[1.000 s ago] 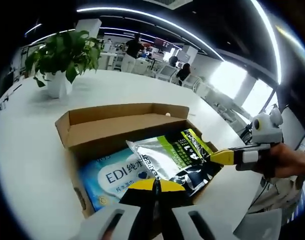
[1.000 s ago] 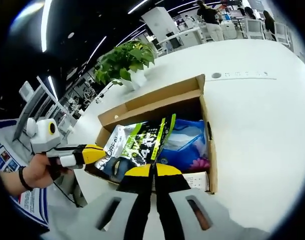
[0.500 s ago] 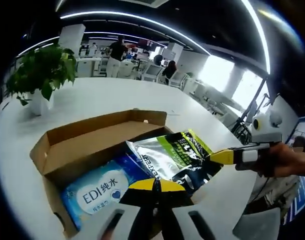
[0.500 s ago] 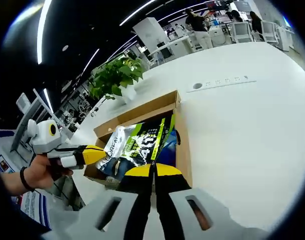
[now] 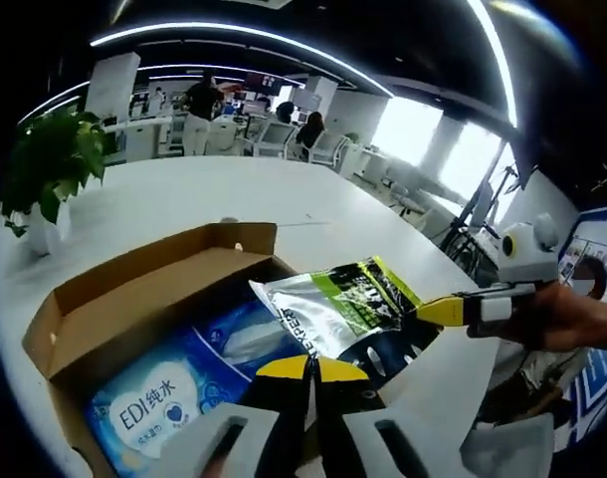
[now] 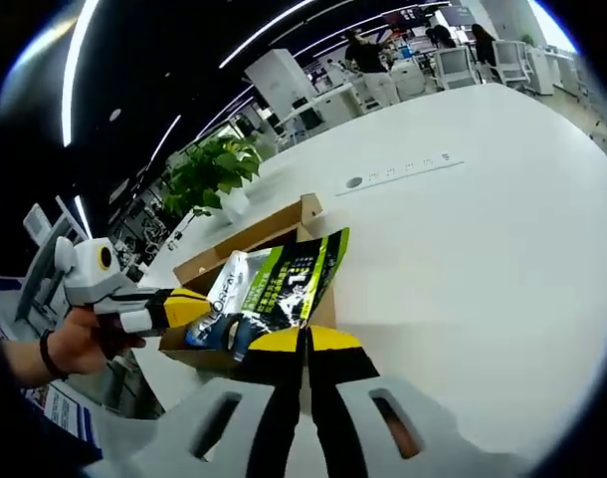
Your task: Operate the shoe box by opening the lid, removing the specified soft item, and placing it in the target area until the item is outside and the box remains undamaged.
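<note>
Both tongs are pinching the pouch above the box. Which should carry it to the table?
Probably right: the right tongs face bare white table beyond the green-and-silver foil pouch, while the left tongs look over the open cardboard box.

one box [image 5: 134, 299], two pouches [image 5: 338, 314]

Views face each other, close; share pouch [image 5: 343, 314], box [image 6: 284, 221].

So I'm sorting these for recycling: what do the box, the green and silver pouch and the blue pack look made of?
The box looks like plain brown cardboard, matte, with raw cut flap edges. The green and silver pouch appears to be glossy plastic or foil film: it shines and wrinkles. The blue pack seems to be soft printed plastic film, with highlights on its surface; its contents can't be seen.
</note>
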`<state>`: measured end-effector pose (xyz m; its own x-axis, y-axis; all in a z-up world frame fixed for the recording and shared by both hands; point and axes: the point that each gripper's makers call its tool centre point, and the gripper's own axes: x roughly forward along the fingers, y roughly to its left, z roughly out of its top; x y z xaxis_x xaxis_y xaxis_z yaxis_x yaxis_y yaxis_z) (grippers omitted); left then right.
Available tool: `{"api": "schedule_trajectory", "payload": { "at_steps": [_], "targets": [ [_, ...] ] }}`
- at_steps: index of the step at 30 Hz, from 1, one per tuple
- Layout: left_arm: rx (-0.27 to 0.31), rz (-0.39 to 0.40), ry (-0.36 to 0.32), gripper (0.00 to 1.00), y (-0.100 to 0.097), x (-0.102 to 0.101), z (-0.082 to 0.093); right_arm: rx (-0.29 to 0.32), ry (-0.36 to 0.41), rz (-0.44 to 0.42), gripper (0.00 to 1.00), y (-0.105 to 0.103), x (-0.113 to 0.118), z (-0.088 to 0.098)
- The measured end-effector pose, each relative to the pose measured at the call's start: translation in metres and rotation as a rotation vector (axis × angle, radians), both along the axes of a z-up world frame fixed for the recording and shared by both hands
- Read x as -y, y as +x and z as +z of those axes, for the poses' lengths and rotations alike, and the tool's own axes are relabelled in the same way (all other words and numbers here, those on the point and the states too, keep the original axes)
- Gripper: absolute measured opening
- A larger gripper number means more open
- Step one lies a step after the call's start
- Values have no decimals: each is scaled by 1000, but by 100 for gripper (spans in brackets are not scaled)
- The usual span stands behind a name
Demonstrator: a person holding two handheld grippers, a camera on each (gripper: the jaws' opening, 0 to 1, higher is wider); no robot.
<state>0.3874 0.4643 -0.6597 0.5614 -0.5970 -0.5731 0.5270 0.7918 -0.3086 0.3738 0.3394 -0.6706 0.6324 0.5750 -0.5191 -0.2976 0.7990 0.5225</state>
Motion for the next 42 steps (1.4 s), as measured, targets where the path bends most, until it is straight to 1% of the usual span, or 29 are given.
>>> {"api": "schedule_trajectory", "payload": {
  "at_steps": [8,12,14,15,16,24,31,35,42],
  "targets": [
    [14,-82,16,0,-10,42,5,1,9,-70,0,-12,37,0],
    [14,-121,21,0,-14,61,6,0,14,-106,0,-19,55,-1],
    [15,-148,26,0,-18,74,5,-2,14,-122,0,-23,66,-3],
    [15,-152,27,0,-18,77,5,-3,15,-131,0,-25,70,-4],
    [14,-167,30,0,-20,84,4,-5,17,-141,0,-27,75,-5],
    [5,-223,44,1,-25,111,-4,-20,22,-185,0,-43,105,-14],
    [-4,-253,53,1,-26,131,-12,-33,26,-205,0,-51,122,-20],
    [-5,-261,56,1,-27,141,-13,-40,26,-208,0,-50,132,-23],
    [4,-270,67,1,-15,155,-14,-39,23,-209,0,-41,146,-22]
  ]
}}
